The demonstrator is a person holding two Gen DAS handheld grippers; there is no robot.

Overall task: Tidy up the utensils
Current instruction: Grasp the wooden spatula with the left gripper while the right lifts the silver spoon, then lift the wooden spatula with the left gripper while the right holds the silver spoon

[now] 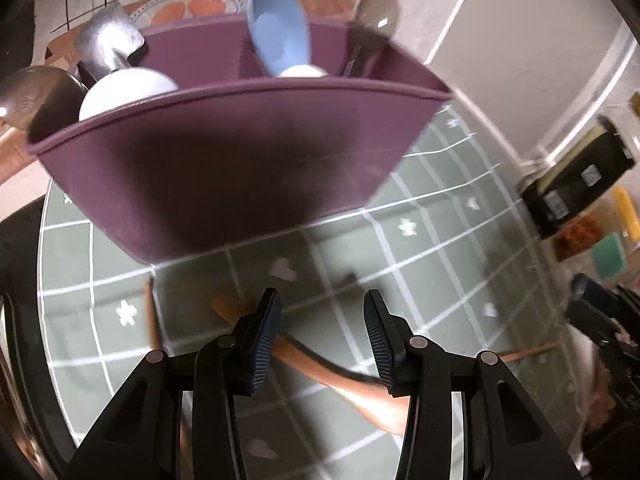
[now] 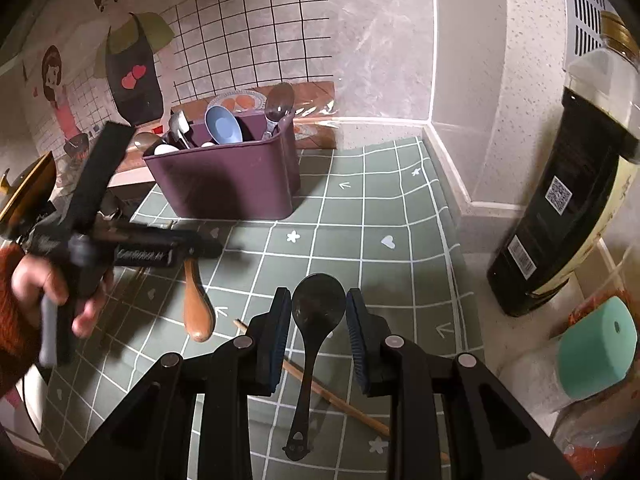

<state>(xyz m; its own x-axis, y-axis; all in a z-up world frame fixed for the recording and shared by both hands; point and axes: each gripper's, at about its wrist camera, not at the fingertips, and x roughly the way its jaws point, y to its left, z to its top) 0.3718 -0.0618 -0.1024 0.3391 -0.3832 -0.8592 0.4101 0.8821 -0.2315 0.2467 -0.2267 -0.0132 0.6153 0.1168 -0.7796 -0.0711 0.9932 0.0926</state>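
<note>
Green gridded mat fills the lower frame, where the right gripper (image 2: 318, 312) clamps a black spoon (image 2: 316, 320) by its bowl, ready for lifting to the purple caddy (image 2: 224, 184) at upper left, while the left gripper (image 1: 322, 332), jaws apart and empty, hovers above a wooden spoon (image 1: 344, 384)

A work surface is covered by a grey-green mat (image 2: 384, 208) printed with a white grid, small flowers, hearts and arrows. Behind it, a grey marbled wall (image 2: 372, 24) is seen, marked with a black grid and decorated with a cartoon sticker (image 2: 132, 60) of a figure in a dark apron with red hearts. A speckled pale wall (image 2: 516, 100) is met at the right-hand corner. Dim, warm light is cast, with soft shadows thrown onto the mat.
</note>
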